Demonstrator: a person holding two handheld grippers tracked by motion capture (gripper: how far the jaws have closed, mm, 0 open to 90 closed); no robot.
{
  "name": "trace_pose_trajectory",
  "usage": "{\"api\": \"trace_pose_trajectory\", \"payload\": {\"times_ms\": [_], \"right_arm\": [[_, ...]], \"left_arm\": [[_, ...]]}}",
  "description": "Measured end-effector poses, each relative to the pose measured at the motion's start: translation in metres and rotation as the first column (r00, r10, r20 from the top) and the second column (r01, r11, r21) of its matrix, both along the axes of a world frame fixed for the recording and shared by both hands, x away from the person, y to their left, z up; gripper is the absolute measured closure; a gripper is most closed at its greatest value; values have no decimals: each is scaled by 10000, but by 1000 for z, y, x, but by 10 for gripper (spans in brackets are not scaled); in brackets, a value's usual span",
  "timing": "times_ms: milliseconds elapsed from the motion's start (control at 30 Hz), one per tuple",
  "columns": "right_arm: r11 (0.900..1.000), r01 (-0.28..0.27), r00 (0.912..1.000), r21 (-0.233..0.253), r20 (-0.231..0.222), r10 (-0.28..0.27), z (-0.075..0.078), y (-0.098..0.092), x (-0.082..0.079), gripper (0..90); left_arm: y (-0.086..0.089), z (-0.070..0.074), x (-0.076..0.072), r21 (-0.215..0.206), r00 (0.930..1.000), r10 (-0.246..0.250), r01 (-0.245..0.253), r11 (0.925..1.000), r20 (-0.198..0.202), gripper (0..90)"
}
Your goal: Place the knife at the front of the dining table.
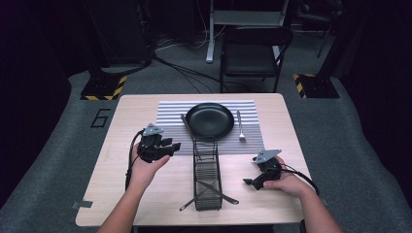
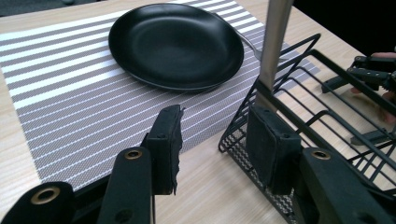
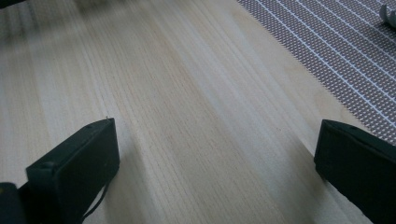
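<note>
Dark studio space surrounds a pale wooden table (image 1: 145,194), with a black folding chair (image 1: 252,53) on the grey floor beyond its far edge. At the table's centre a black wire cutlery rack (image 1: 208,174) runs lengthwise toward the person. Just beyond the rack's far end a grey striped placemat (image 1: 170,131) carries a black plate (image 1: 210,120); a fork (image 1: 240,127) lies on the mat to the right of the plate, and a table knife (image 1: 186,125) rests against the plate's left rim, reaching down to the rack's far corner. More cutlery (image 1: 209,191) lies crossed at the rack's near end. Left of the rack, the left gripper (image 1: 171,147) hovers with its jaws released, close beside the rack's far left corner and the knife's handle, gripping nothing. Right of the rack, the right gripper (image 1: 250,182) sits low over bare wood, its jaws spread wide and empty.
</note>
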State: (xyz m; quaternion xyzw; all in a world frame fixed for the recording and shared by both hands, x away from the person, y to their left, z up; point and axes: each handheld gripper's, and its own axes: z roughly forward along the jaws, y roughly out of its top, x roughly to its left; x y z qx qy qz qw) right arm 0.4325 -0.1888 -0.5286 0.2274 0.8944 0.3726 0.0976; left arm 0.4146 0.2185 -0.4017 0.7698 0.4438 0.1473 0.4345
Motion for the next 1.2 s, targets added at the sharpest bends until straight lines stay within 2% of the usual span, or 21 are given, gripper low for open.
{"api": "trace_pose_trajectory", "payload": {"times_ms": [167,433,867,1000,1200], "right_arm": [[10000,-2,10000,-2,-3,2,0,0,0,0],[10000,-3,10000,0,-2,3,0,0,0,0],[10000,-2,10000,1,-3,2,0,0,0,0],[10000,2,10000,0,-5,-2,0,0,0,0],[10000,2,10000,1,-7,-2,0,0,0,0]], "left_arm": [[-8,6,2,-74,9996,-221,222,9997,159,561],[-20,8,5,-103,9985,-527,529,9985,169,593],[-36,5,12,-202,9968,-786,789,9967,144,634],[-41,6,13,-208,9962,-807,814,9965,319,652],[-44,5,16,-191,9963,-770,777,9968,372,700]]}}
